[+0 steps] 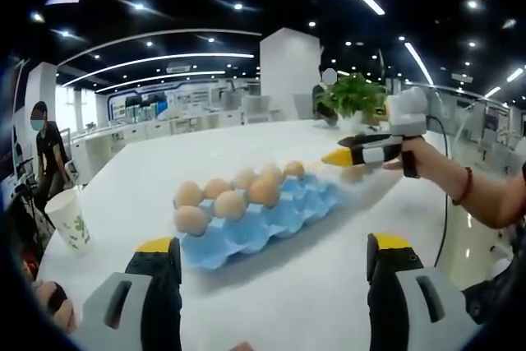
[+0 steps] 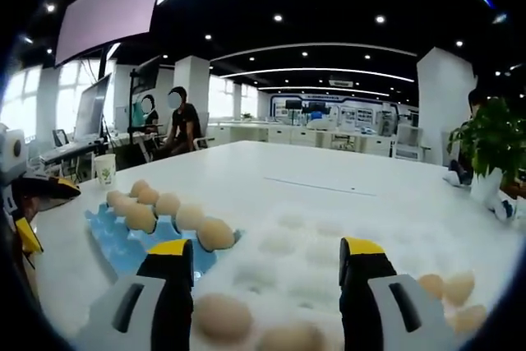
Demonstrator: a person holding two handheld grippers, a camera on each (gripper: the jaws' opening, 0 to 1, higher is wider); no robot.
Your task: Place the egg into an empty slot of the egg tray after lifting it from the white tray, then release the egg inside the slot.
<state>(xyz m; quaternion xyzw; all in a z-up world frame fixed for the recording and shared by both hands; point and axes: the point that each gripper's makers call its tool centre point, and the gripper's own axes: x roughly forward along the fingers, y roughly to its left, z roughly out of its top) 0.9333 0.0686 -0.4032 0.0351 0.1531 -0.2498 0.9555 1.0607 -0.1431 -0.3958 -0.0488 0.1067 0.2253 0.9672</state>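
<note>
Left gripper view gives us the blue egg tray [image 1: 263, 219] lying on the white worktop [image 1: 329, 285], and we take it as our landmark. Eight eggs [image 1: 230, 203] sit in its slots in two rows, and the slots along its near side are bare. Our left gripper [image 1: 274, 262] hangs just short of the tray's near edge, jaws spread wide with nothing between them. Beyond the tray's far right end we see the right gripper [image 1: 339, 157] held in a hand [image 1: 427, 162]; from here its yellow tips look close together, and a pale egg-like shape lies just under them. A paper cup [image 1: 70, 219] stands well to the left of the tray, and a potted plant [image 1: 355, 96] stands far behind it.

In the right gripper view, the white tray [image 2: 329, 244] lies just to the right of the blue egg tray [image 2: 123, 244], touching or nearly so. Loose eggs [image 2: 222, 316] rest in its near hollows, one just beside the left jaw. The right gripper [image 2: 266, 256] hovers over it, jaws parted and empty.
</note>
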